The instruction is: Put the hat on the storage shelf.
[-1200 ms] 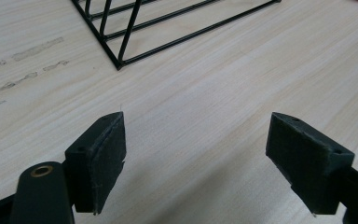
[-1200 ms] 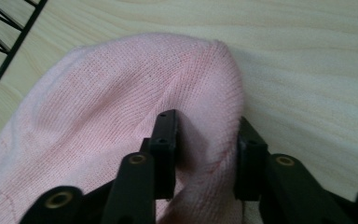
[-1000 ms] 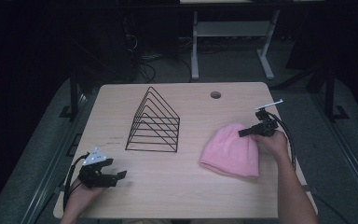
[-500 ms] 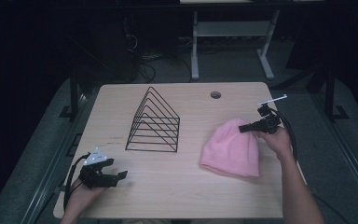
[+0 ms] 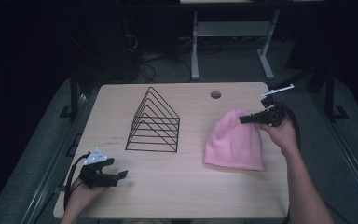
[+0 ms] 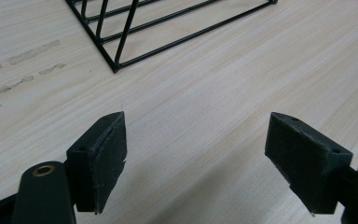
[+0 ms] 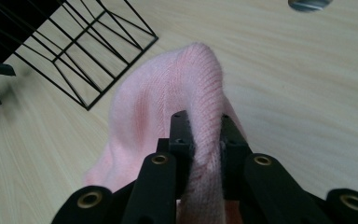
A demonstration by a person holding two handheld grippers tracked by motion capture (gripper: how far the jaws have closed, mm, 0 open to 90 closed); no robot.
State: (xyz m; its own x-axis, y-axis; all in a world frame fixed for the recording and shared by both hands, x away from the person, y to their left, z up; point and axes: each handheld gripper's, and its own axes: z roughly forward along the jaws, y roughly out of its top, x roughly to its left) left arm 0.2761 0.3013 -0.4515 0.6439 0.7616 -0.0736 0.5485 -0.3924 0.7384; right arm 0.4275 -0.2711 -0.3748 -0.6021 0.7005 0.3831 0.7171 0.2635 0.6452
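The right gripper pinches a fold of the pink knitted wool beanie, lifting its crown; the left gripper rests wide open and empty, with the black triangular wire rack just ahead of it.

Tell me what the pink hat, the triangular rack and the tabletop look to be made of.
Pink hat: soft knitted yarn, likely wool or acrylic, with visible ribbing and fuzz, bunching between the right gripper jaws. Rack: thin wire with a black, probably painted, coat. Table: pale wood grain, matte, possibly laminate.
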